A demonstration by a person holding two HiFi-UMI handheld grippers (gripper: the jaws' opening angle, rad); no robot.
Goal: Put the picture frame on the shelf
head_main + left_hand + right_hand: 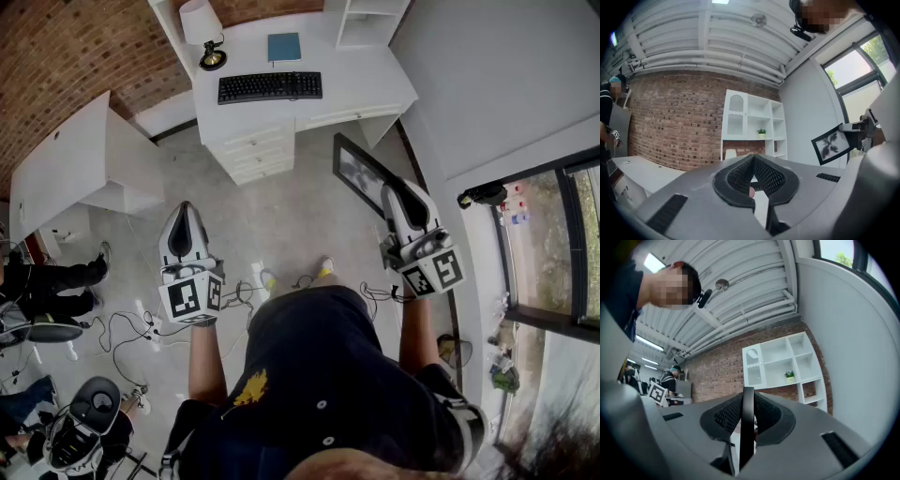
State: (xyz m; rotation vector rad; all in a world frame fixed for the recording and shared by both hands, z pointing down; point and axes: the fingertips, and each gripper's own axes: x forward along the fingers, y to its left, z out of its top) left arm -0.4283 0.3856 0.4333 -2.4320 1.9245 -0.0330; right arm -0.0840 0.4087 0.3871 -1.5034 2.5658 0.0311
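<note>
Right gripper [392,190] pinches frame [361,175] edge-on; should keep it upright w/ firm grip approaching shelf [780,364] (left gripper [185,208] closed, empty).

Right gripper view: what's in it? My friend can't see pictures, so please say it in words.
The right gripper pinches a thin black picture frame between its two dark jaws, edge-on in the middle of the view. Beyond it a white shelf stands against a brick wall, with a small green plant in one cubby.
</note>
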